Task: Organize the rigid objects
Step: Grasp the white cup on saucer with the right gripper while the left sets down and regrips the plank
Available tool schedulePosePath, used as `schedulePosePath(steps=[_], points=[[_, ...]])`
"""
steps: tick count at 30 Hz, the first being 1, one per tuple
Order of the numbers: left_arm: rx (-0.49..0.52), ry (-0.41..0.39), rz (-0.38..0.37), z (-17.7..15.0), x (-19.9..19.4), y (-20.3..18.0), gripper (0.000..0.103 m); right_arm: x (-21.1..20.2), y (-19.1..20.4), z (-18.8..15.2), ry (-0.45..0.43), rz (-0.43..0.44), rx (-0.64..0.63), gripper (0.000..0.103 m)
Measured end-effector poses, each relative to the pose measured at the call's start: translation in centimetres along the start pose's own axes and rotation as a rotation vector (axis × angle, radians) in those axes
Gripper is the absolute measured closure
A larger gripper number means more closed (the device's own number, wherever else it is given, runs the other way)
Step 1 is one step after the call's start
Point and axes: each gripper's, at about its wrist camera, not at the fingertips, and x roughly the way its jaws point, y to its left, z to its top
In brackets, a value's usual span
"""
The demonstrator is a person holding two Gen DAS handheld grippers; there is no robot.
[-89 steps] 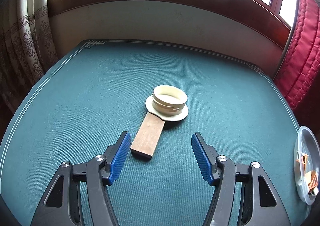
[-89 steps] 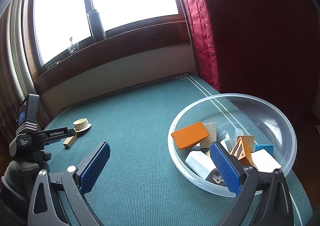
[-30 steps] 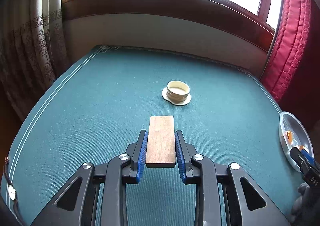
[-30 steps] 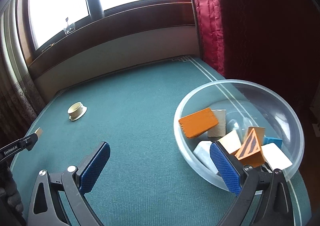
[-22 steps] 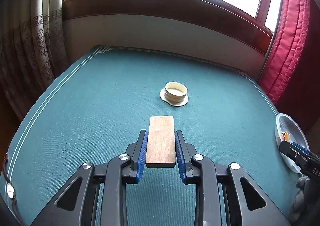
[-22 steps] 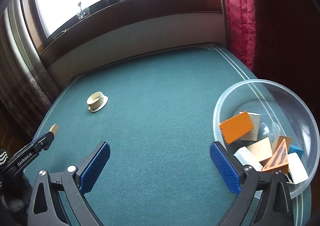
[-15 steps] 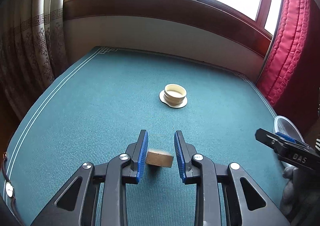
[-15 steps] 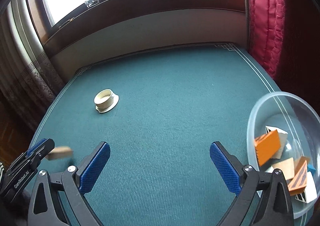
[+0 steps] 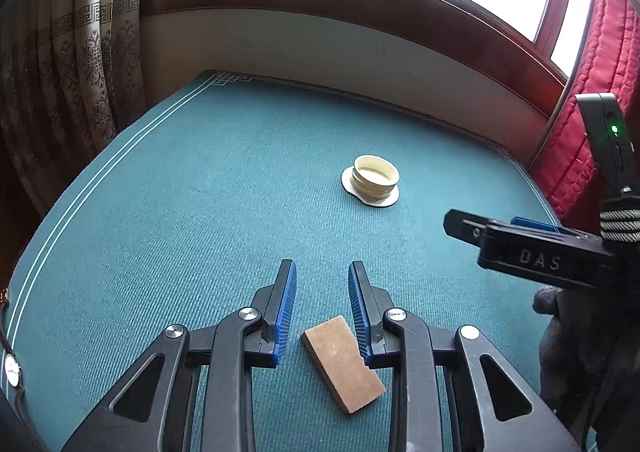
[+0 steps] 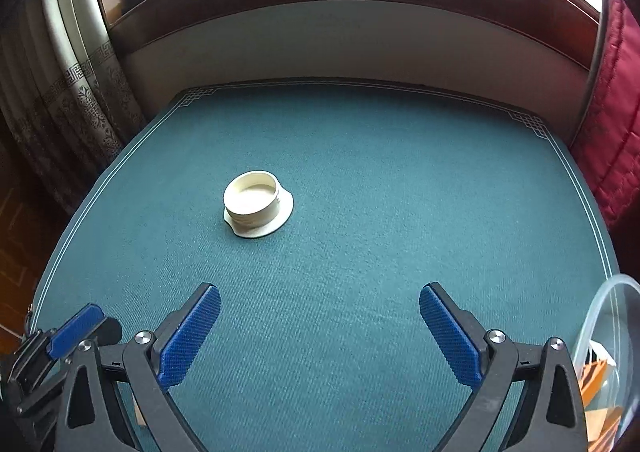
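A flat brown wooden block (image 9: 344,362) lies askew on the green cloth just under my left gripper (image 9: 322,268). The blue pads stand a narrow gap apart with nothing pinched between them. A cream ring with a flange (image 9: 374,182) sits further out on the cloth, also in the right wrist view as the ring (image 10: 256,208). My right gripper (image 10: 320,316) hangs wide open and empty over the cloth, short of the ring. Its black finger (image 9: 520,248) reaches into the left wrist view from the right. The left gripper's pad (image 10: 74,326) shows at the lower left.
A clear plastic bowl (image 10: 600,312) with orange and striped blocks sits at the right table edge. A gloved hand (image 9: 560,316) holds the right gripper. A patterned curtain (image 9: 60,92) hangs left, a red curtain (image 9: 600,92) right, and a wall runs behind the table.
The wooden block tipped out of the left pads and dropped onto the cloth. The right gripper swung left, away from the bowl, and now faces the ring beside the left gripper.
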Motion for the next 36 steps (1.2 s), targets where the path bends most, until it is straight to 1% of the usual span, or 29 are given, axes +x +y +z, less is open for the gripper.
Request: schedulePosePath(steps=[2, 4, 6, 8, 9, 13, 16, 20, 21, 22, 23, 24, 25, 26, 27, 28, 32, 36], points=[[-0.012, 0.008, 0.004, 0.1, 0.3, 0.3, 0.075, 1.1, 0.8, 0.7, 0.000, 0.030, -0.007, 0.001], [-0.029, 0.021, 0.008, 0.1, 0.5, 0.7, 0.075, 2.2, 1.9, 1.2, -0.016, 0.043, -0.038, 0.002], [-0.048, 0.033, 0.012, 0.1, 0.8, 1.1, 0.075, 3.3, 2.8, 1.5, -0.022, 0.048, -0.070, 0.006], [-0.054, 0.040, 0.019, 0.0, 1.1, 1.2, 0.075, 4.2, 3.6, 1.6, -0.023, 0.053, -0.100, 0.015], [-0.057, 0.045, 0.018, 0.0, 1.1, 1.3, 0.075, 4.5, 4.0, 1.6, -0.029, 0.048, -0.115, 0.017], [-0.055, 0.057, 0.018, -0.2, 1.4, 1.0, 0.075, 4.8, 5.0, 2.0, -0.082, 0.009, -0.159, 0.018], [-0.047, 0.060, 0.017, -0.2, 1.5, 0.8, 0.075, 5.1, 4.5, 2.5, -0.085, 0.020, -0.135, 0.018], [-0.044, 0.064, 0.023, -0.3, 1.7, 0.6, 0.075, 6.1, 4.2, 3.3, -0.087, 0.020, -0.133, 0.018], [-0.044, 0.065, 0.025, -0.4, 1.8, 0.5, 0.075, 6.4, 4.2, 3.4, -0.084, 0.021, -0.136, 0.020], [-0.043, 0.066, 0.026, -0.4, 1.8, 0.5, 0.075, 6.7, 4.3, 3.4, -0.071, 0.029, -0.142, 0.025], [-0.042, 0.067, 0.028, -0.3, 1.9, 0.4, 0.075, 6.9, 4.3, 3.4, -0.058, 0.043, -0.148, 0.034], [-0.041, 0.069, 0.029, -0.3, 2.0, 0.4, 0.075, 6.9, 4.4, 3.4, -0.057, 0.044, -0.151, 0.039], [-0.040, 0.070, 0.030, -0.3, 2.1, 0.3, 0.075, 6.9, 4.5, 3.4, -0.058, 0.046, -0.153, 0.049], [-0.040, 0.070, 0.027, -0.2, 2.1, 0.4, 0.075, 6.9, 4.5, 3.4, -0.056, 0.050, -0.154, 0.052], [-0.039, 0.071, 0.027, -0.3, 2.1, 0.4, 0.075, 6.8, 4.5, 3.4, -0.057, 0.050, -0.152, 0.052], [-0.037, 0.072, 0.026, -0.2, 2.1, 0.4, 0.075, 6.8, 4.4, 3.4, -0.057, 0.051, -0.149, 0.055], [-0.038, 0.072, 0.024, -0.2, 2.1, 0.7, 0.075, 6.5, 4.0, 3.1, -0.056, 0.051, -0.124, 0.056], [-0.046, 0.071, 0.019, 0.0, 2.2, 1.1, 0.075, 5.1, 2.8, 2.3, -0.065, 0.053, -0.099, 0.056]])
